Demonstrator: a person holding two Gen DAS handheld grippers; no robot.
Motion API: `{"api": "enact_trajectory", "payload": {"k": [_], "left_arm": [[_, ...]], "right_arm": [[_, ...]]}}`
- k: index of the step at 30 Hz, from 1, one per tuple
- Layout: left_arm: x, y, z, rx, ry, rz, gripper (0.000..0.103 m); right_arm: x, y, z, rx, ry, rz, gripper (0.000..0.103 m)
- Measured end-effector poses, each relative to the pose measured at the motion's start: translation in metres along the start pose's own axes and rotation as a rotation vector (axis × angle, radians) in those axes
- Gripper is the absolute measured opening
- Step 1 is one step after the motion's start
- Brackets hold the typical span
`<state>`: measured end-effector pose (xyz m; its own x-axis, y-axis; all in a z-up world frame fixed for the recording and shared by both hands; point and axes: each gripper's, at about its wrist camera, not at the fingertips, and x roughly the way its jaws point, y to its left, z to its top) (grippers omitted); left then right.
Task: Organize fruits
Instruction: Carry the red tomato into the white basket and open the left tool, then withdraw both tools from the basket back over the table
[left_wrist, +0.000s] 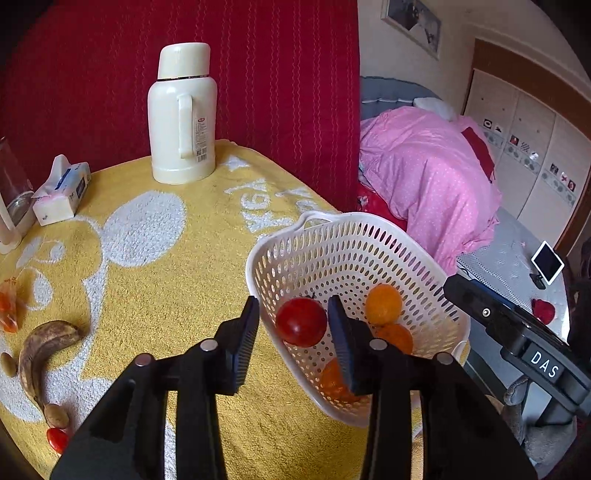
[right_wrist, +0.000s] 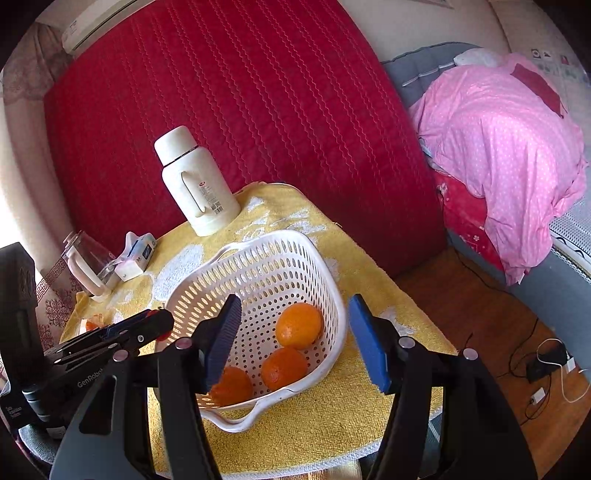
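A white perforated basket (left_wrist: 295, 240) (right_wrist: 280, 243) sits on the yellow towel-covered table and holds three oranges (right_wrist: 299, 325). My left gripper (left_wrist: 293, 325) hangs over the basket's near rim with a red tomato (left_wrist: 301, 322) between its fingers; the pads stand close beside it, but contact is not certain. My right gripper (right_wrist: 293, 339) is open and empty above the basket's front. On the table's left lie a browned banana (left_wrist: 40, 350), a small red tomato (left_wrist: 57, 439) and brown oval fruits (left_wrist: 56, 414).
A cream thermos (left_wrist: 183, 114) stands at the table's back. A tissue pack (left_wrist: 62, 192) and a glass jug (right_wrist: 88, 266) are at the left. A red quilted wall is behind. A bed with pink bedding (left_wrist: 424, 173) is at the right.
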<state>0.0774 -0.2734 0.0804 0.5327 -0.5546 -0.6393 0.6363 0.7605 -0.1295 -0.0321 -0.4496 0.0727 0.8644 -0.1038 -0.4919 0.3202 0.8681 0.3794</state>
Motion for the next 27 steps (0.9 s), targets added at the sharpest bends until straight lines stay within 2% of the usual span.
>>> {"api": "enact_trajectory", "payload": {"k": [2,4,9,11,27], "left_arm": [[-0.002,0.004,-0.001,-0.007,-0.016,0.014,0.065],[-0.004,0.008,-0.001,-0.01,-0.016,0.016,0.066],[-0.013,0.014,-0.004,-0.02,-0.066,0.037,0.084],[-0.017,0.014,-0.005,-0.016,-0.085,0.046,0.086],[-0.035,0.018,-0.007,-0.023,-0.094,0.088,0.088]], "right_arm": [[0.0,0.0,-0.001,-0.001,0.001,-0.001,0.062],[0.0,0.001,-0.001,-0.001,0.001,-0.001,0.062],[0.0,0.002,-0.001,-0.003,-0.002,-0.002,0.062],[-0.001,0.002,-0.002,-0.001,-0.006,-0.002,0.062],[-0.016,0.009,0.002,-0.011,-0.046,0.013,0.062]]}}
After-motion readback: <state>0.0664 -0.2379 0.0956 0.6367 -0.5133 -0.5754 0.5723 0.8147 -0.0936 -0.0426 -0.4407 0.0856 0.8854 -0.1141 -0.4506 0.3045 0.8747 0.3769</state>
